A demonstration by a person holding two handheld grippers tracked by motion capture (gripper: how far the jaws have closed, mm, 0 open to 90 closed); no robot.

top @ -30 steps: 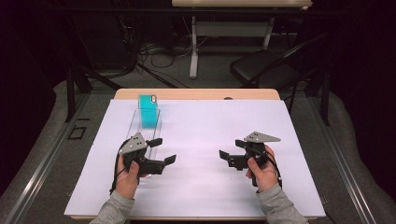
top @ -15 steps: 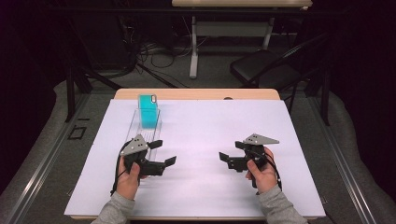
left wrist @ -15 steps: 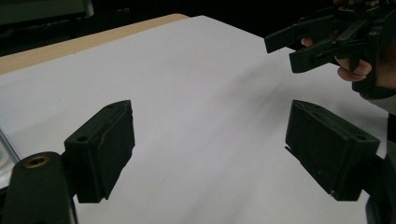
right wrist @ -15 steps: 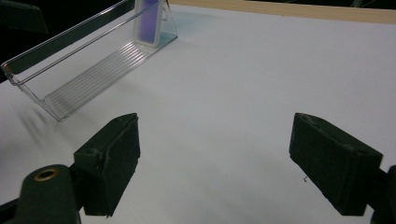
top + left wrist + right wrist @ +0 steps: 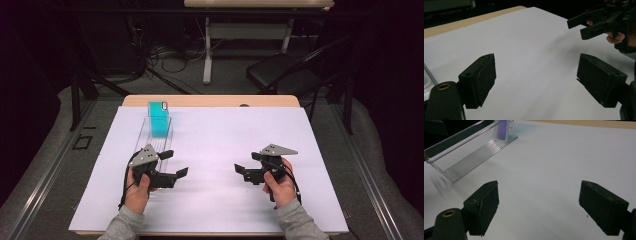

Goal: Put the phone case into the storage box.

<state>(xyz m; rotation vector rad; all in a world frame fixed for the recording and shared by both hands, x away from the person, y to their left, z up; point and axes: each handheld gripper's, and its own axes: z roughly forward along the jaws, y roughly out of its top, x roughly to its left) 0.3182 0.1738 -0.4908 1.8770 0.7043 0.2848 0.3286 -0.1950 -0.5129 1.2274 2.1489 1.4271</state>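
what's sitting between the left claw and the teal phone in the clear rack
Nothing visible blocks it. The left claw hovers open at the near end of the clear rack, and the teal phone stands upright at the rack's far end. Between them lie the rack's bare ribbed floor and low clear walls.

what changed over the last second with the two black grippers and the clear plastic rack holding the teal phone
Nothing visibly changed. The left black gripper and the right black gripper hang open over the white sheet with nothing between their jaws, where they were. The clear plastic rack and the teal phone standing at its far end have not shifted.
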